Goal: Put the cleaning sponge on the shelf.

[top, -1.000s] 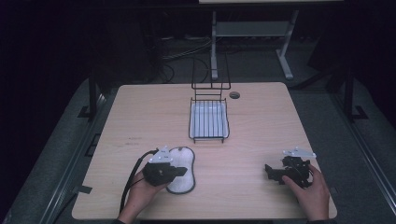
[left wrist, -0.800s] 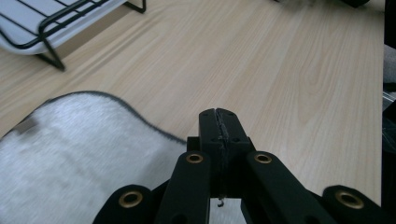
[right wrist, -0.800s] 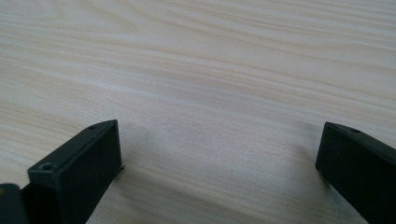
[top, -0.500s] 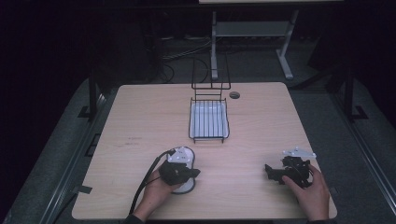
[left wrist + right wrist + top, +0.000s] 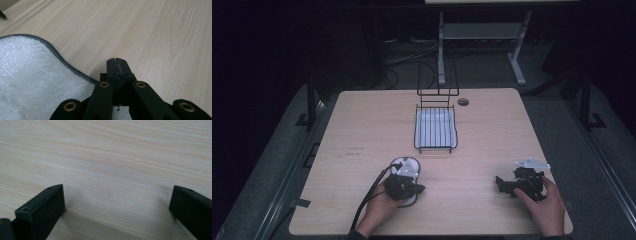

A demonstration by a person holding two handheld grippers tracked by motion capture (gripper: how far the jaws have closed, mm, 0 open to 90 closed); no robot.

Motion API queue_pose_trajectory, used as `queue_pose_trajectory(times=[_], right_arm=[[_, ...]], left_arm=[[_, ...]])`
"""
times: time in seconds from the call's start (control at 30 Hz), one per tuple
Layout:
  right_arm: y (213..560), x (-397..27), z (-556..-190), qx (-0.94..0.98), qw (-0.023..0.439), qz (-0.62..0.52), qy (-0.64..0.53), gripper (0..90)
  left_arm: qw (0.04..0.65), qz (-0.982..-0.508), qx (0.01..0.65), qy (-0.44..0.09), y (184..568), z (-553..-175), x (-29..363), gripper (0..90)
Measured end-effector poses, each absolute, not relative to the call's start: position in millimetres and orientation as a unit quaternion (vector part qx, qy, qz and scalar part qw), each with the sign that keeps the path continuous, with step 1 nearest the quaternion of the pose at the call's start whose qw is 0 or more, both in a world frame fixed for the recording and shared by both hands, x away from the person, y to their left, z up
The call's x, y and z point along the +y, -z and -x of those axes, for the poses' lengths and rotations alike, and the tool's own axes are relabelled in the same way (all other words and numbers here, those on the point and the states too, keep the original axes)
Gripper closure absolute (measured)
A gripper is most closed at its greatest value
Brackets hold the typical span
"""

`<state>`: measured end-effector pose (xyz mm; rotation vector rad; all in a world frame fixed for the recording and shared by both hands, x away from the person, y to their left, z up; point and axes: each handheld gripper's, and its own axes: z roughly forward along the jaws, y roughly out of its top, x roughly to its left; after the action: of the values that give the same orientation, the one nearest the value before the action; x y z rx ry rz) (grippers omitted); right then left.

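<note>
1. Here, a white towel point(image 5: 408, 170) lies flat at the table's point(image 5: 362, 130) near-left, well short of the wire rack point(image 5: 435, 129).
2. Towel surface: looped terry pile, dark grey stitched hem curving round the edge point(image 5: 30, 82) (rounded outline, not square).
3. Left gripper point(image 5: 117, 65) rests over the towel's near edge, jaws clenched together, nothing visibly pinched.
4. Right gripper point(image 5: 117, 202) sits on bare wood, jaws spread wide, nothing between them.

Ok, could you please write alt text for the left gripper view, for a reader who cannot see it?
The left tongs, black and shut with nothing between them, point across a light wooden table. A white towel with a dark grey edge lies on the table to their left and reaches under them.
</note>
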<state>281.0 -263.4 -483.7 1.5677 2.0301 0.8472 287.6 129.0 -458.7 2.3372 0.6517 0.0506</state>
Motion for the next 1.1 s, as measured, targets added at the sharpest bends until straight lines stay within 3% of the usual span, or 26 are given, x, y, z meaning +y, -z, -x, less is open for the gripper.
queue_pose_trajectory(times=[1.1], right_arm=[[483.7,-263.4,-281.1,0.733,0.218,-0.566,-0.306,0.0]], left_arm=[[0.325,-0.895,0.304,-0.037,449.1,-283.3,187.5,89.8]])
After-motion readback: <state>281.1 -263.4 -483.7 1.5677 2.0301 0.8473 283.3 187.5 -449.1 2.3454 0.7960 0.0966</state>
